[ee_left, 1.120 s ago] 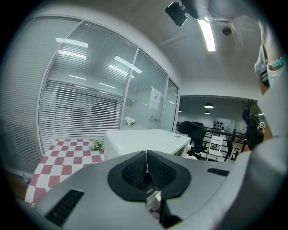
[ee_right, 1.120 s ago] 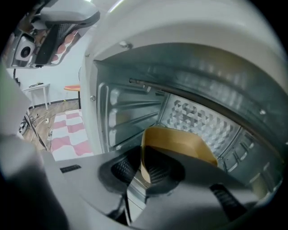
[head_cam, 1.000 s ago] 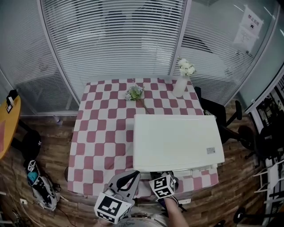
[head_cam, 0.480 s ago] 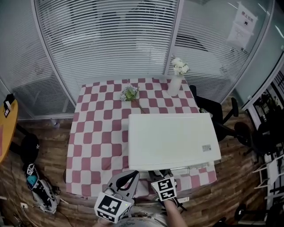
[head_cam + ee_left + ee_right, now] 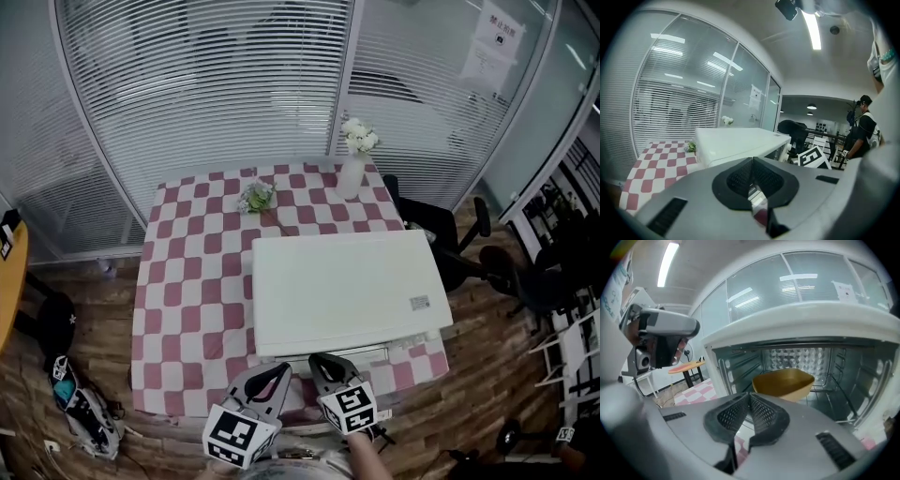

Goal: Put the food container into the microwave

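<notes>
The white microwave (image 5: 347,291) stands on the checkered table (image 5: 187,281). In the right gripper view its cavity (image 5: 843,380) is open, and a tan food container (image 5: 783,383) rests on the rack inside. My right gripper (image 5: 750,395) is shut and empty, a short way in front of the opening. At the table's front edge my right gripper (image 5: 321,362) sits beside my left gripper (image 5: 278,373). My left gripper (image 5: 752,161) is shut with nothing in it and points along the microwave's (image 5: 740,143) left side.
A white vase of flowers (image 5: 353,159) stands at the table's far edge, and a small bouquet (image 5: 255,196) lies beside it. Glass walls with blinds are behind. Office chairs (image 5: 450,234) stand on the right, a bag (image 5: 80,412) lies on the floor, and a person (image 5: 862,126) stands far off.
The head view has swung, so the table and microwave now sit further left and higher. Both grippers stay shut near the front edge, the right one drawn slightly back.
</notes>
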`<state>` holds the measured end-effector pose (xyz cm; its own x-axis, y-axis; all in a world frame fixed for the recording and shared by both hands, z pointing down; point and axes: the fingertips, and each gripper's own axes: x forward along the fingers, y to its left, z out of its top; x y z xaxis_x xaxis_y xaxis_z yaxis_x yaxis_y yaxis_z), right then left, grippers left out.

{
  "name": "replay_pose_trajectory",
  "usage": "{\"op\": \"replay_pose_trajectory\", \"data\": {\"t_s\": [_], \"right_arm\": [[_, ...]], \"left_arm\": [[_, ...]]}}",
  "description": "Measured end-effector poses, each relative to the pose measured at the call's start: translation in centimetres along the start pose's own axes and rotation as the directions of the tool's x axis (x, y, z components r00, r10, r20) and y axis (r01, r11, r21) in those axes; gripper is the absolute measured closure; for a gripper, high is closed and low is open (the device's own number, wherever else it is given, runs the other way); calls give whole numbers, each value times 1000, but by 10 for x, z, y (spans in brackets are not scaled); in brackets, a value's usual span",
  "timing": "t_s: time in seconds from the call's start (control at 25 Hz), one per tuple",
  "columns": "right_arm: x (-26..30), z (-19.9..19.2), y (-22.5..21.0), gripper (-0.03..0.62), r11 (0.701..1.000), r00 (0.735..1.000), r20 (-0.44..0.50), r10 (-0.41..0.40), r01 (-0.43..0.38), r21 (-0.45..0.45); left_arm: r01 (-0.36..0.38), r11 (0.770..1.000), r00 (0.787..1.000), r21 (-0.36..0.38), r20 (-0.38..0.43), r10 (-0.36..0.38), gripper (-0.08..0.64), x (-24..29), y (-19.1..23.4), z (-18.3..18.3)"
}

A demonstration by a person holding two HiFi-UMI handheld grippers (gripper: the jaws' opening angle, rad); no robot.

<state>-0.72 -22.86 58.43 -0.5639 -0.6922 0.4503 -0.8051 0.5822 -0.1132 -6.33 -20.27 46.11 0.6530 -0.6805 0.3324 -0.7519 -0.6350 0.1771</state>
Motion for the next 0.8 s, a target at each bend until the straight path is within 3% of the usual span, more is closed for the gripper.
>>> {"op": "replay_pose_trajectory", "data": {"t_s": [0.2, 0.44, 0.8], "right_arm": [[-27, 10, 8, 598, 998, 998, 52, 29, -31, 49], [-51, 35, 16, 598, 997, 992, 118, 52, -57, 43], [-83, 86, 22, 598, 998, 970, 236, 63, -59, -24]], "left_arm": [[28, 1000, 999, 7, -25, -28, 548, 10, -16, -12], [61, 998, 998, 23, -36, -60, 549, 17, -33, -16], [65, 997, 997, 50, 36, -67, 548, 13, -47, 14]]}}
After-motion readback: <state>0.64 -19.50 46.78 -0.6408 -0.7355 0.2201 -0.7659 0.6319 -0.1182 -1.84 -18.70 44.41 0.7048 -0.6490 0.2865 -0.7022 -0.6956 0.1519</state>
